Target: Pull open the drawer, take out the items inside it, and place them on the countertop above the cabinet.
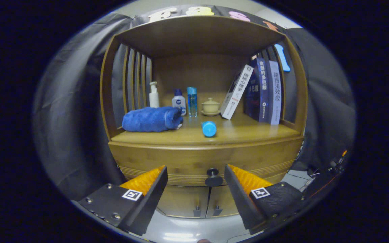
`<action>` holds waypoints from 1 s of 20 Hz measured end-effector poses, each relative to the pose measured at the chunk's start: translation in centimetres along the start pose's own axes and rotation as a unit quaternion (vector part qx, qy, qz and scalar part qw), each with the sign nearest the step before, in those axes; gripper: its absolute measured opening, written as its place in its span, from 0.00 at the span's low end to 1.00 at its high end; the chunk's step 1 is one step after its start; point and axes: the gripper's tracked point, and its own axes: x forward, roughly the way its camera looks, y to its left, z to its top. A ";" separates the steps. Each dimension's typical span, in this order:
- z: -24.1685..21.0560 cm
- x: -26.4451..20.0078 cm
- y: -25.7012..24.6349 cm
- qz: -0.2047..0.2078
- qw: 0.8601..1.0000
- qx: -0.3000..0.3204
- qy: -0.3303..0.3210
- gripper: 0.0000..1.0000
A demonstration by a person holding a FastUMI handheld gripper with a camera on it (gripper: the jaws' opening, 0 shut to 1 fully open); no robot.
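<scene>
Plainly, the gripper point(196, 189) stands wide open with nothing between its fingers, and the dark round drawer knob point(213, 177) sits in the gap between them, slightly nearer the right finger. The drawer point(204, 160) itself is the curved wooden band under the countertop point(248, 133) of the bamboo cabinet point(108, 84), and its front lies flush with the cabinet, so it is closed now. What is inside cannot be seen.

On the countertop a small blue cylinder point(209, 129) lies on its side near the front edge, about the middle. A folded blue towel point(152, 119) rests toward the left side, with a white pump bottle point(153, 95), a small white bottle with a blue cap point(179, 101), a clear blue bottle point(191, 101) and a lidded cup on a saucer point(210, 106) along the back. Books point(260, 91) lean at the right rear corner.

This fits either a drawer about to be pulled or one shut again after emptying; the blue cylinder may or may not have come from it.

If the knob is to be taken, it would be best to centre it between the fingers, close on its narrow stem behind the head, and pull straight out along the drawer's run, level and slow, so the fingers do not slip off the rounded head.
</scene>
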 end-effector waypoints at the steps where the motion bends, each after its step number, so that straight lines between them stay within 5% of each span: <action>1: 0.9 -0.9 0.0 0.000 1.000 0.001 -0.007 1.00; 20: 16.8 -20.8 -1.4 0.001 0.989 -0.005 -0.146 1.00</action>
